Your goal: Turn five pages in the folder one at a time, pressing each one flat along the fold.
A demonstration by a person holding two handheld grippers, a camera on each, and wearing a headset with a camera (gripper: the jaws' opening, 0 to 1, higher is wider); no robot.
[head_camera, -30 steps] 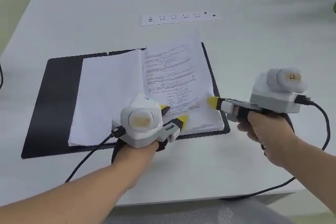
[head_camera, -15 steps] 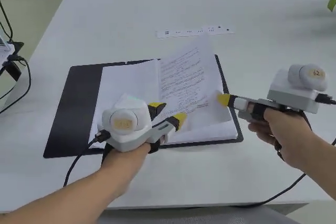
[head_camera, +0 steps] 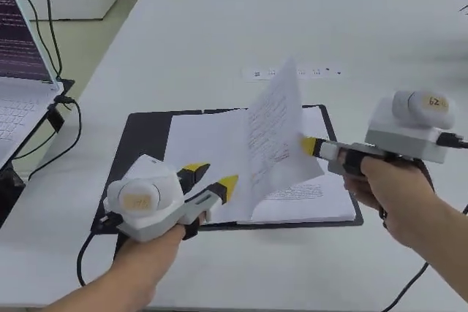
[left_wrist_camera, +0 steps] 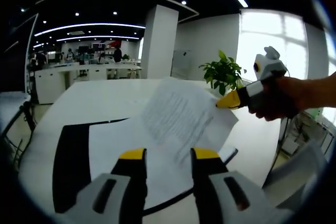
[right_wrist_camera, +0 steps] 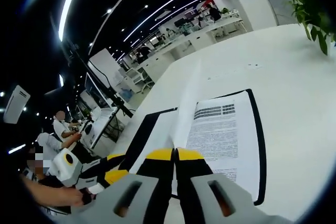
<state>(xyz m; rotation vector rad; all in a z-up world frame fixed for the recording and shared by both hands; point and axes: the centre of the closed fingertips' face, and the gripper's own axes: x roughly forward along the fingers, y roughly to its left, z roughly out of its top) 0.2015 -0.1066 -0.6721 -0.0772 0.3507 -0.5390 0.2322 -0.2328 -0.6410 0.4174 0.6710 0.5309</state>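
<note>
Yellow-tipped and pressed together, the jaws of the right gripper (head_camera: 311,145) pinch the outer edge of one page (head_camera: 276,133). In the right gripper view the sheet's edge rises straight out from between the closed tips. The left gripper (head_camera: 210,177) hangs with its jaws apart and holds nothing, just above the near edge of the left half of the folder (head_camera: 142,137).

That black folder lies open on the white table (head_camera: 219,27) in front of us, with its fold (head_camera: 248,118) running away from us, near to far. The held page stands almost upright over the fold, curling, with its free edge towards the right.

We judge this turn about half done. The page has yet to go leftward over the fold and down onto the left-hand stack. It lies to the left of the right gripper and to the right of the left one, and the coming move depends on that. The left gripper is nearer the fold's near end, so we judge it better placed to press the sheet flat there.

Print covers the lifted page and the right-hand page beneath it, but it is too small for us to read. Beyond the folder, a white power strip (head_camera: 292,72) carries marks we cannot make out. Off to the left, the screen of a laptop (head_camera: 18,85) shows lines of text, also illegible. We can read no brand anywhere.
</note>
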